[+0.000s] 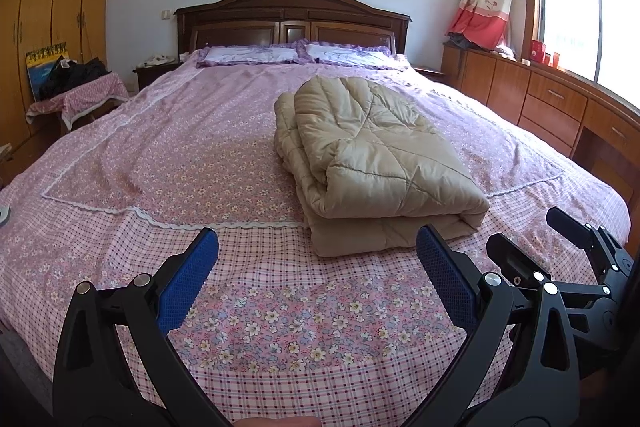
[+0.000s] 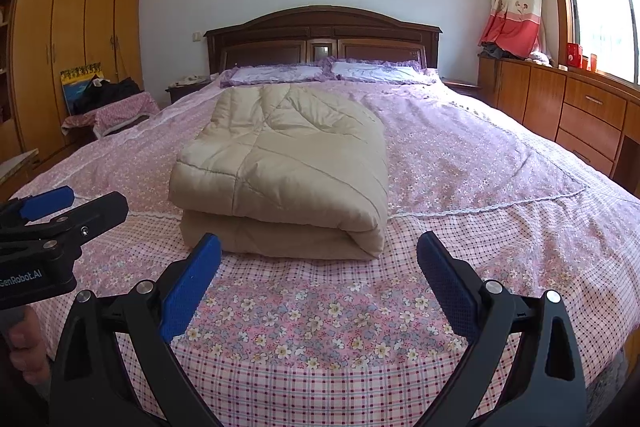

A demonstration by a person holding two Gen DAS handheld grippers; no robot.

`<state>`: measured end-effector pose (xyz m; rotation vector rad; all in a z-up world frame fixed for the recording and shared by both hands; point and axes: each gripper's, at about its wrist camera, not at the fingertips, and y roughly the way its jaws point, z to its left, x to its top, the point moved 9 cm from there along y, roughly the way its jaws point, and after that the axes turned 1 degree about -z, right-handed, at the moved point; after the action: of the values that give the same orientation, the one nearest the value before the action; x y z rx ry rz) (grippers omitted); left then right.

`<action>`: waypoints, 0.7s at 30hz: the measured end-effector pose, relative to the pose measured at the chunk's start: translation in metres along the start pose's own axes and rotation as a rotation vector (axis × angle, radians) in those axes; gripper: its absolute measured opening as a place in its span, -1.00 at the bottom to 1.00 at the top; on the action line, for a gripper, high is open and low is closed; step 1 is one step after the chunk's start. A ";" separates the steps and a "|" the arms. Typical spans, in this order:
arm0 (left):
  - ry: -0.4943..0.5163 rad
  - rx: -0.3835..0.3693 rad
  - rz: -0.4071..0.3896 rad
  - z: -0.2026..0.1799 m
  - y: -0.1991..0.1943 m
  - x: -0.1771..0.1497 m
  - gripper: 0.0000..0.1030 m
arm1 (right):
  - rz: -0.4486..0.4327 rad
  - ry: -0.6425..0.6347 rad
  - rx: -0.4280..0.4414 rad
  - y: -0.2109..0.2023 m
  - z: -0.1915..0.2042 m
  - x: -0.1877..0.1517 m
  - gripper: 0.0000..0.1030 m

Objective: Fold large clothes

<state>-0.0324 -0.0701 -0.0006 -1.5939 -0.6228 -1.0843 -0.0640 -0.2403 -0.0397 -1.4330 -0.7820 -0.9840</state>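
Note:
A beige quilted padded garment (image 1: 372, 155) (image 2: 286, 163) lies folded into a thick rectangular stack on the pink floral bedspread (image 1: 180, 155) (image 2: 480, 155), near the bed's foot. My left gripper (image 1: 318, 247) is open, empty, hovering over the bedspread just short and left of the stack. My right gripper (image 2: 320, 251) is open too, empty, its blue pads (image 2: 192, 287) level with the stack's near folded edge. Each view catches the other gripper from the side: the right gripper (image 1: 536, 235) at right, the left gripper (image 2: 76, 203) at left with a hand (image 2: 28, 347) on it.
Two purple-frilled pillows (image 1: 288, 53) (image 2: 328, 73) lie by the dark headboard (image 2: 320, 35). A wooden wardrobe (image 2: 72, 47) and a cloth-covered table with dark clothes (image 1: 80, 87) stand left. Low wooden drawers (image 1: 540, 99) run under the window at right.

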 end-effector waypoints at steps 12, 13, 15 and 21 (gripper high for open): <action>-0.020 -0.010 0.006 0.003 0.000 -0.001 0.91 | 0.003 0.005 0.002 -0.001 0.001 -0.002 0.83; -0.017 -0.010 0.004 0.002 0.000 -0.001 0.91 | 0.003 0.004 0.002 -0.001 0.001 -0.002 0.83; -0.008 -0.011 -0.004 0.001 -0.001 -0.001 0.91 | 0.003 0.003 0.005 -0.001 0.001 -0.002 0.83; 0.015 -0.015 -0.008 -0.005 -0.002 -0.002 0.91 | 0.005 0.003 0.006 -0.001 0.000 -0.002 0.83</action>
<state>-0.0368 -0.0736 -0.0012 -1.5960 -0.6131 -1.1085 -0.0655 -0.2400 -0.0414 -1.4270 -0.7782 -0.9786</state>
